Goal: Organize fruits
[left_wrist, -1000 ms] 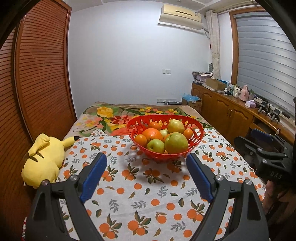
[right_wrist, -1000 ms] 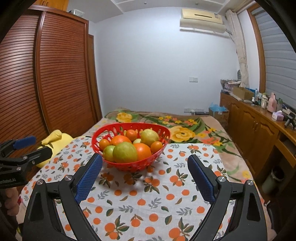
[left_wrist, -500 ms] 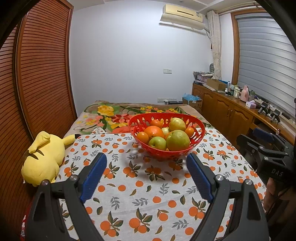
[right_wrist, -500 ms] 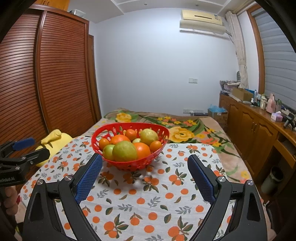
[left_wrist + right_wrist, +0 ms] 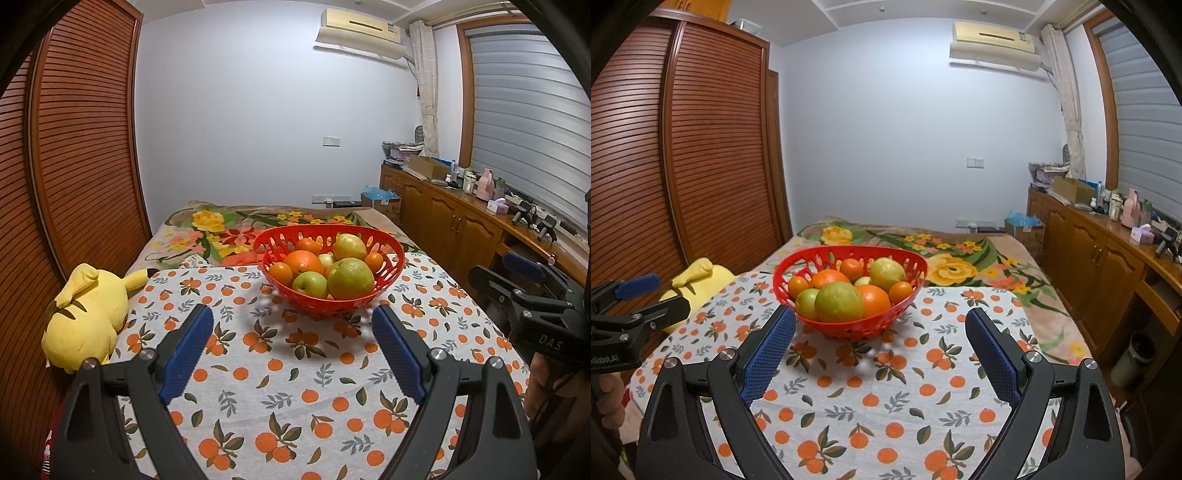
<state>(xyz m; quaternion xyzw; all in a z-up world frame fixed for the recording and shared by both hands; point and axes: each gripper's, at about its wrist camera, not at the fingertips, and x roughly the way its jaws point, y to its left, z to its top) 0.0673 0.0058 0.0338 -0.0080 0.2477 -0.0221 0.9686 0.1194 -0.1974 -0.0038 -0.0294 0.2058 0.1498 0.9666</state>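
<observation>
A red perforated basket (image 5: 332, 312) stands on the orange-print cloth (image 5: 295, 387), heaped with oranges (image 5: 303, 261), a green apple (image 5: 309, 284) and a large yellow-green fruit (image 5: 350, 278). My left gripper (image 5: 291, 314) is open just short of the basket, with nothing between its blue pads (image 5: 188, 347). In the right wrist view the same basket (image 5: 849, 328) sits ahead and a little left of my right gripper (image 5: 881, 312), which is also open and empty. Each gripper shows at the edge of the other's view: the right gripper (image 5: 513, 277) and the left gripper (image 5: 653, 297).
A yellow plush toy (image 5: 88, 314) lies at the cloth's left edge by the louvred wardrobe doors (image 5: 74, 147). A floral blanket (image 5: 221, 236) spreads behind the basket. Wooden cabinets (image 5: 443, 229) with clutter on top line the right wall.
</observation>
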